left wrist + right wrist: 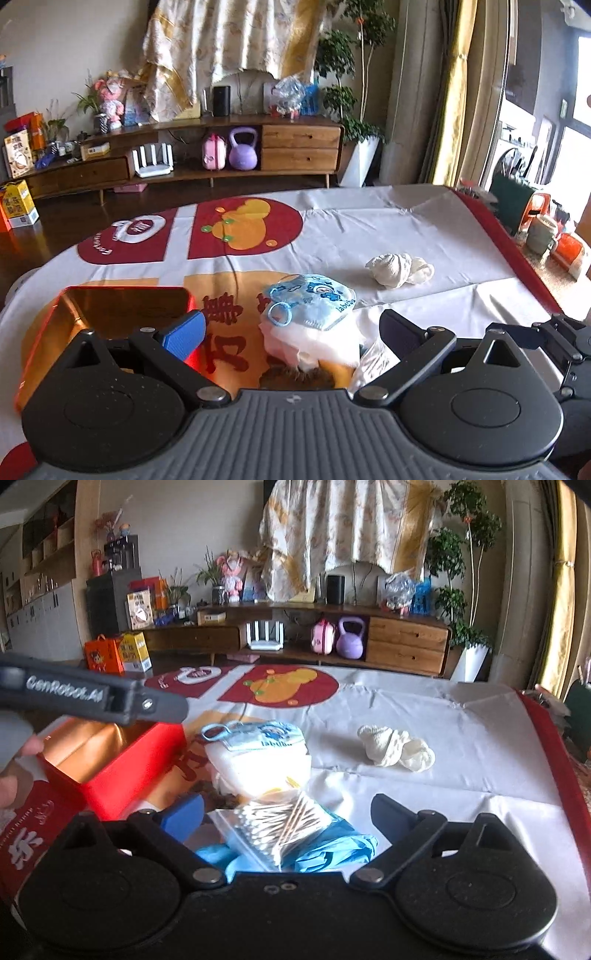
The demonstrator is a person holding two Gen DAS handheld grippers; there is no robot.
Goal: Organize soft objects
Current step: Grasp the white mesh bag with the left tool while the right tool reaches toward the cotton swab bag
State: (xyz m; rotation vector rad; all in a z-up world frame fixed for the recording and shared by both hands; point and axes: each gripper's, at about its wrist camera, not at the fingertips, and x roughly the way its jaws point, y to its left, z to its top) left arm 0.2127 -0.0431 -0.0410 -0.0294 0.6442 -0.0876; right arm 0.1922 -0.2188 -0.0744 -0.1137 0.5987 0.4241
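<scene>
In the left wrist view my left gripper (291, 332) stands open around a small pile. On top lies a blue printed face mask (310, 299), over a white soft pack (314, 341); the pads do not touch either. A crumpled white cloth (399, 271) lies farther right on the sheet. In the right wrist view my right gripper (288, 812) is open over a clear bag of cotton swabs (280, 823) that rests on crumpled blue material (332, 849). The mask (258, 734) and white cloth (395, 747) lie beyond it.
An open red box with a gold inside (110, 314) (110, 760) stands left of the pile on the printed table cover (406, 229). The left tool's grey body (92, 698) and a hand (14, 768) cross the left of the right wrist view. The table's red edge (509, 258) runs on the right.
</scene>
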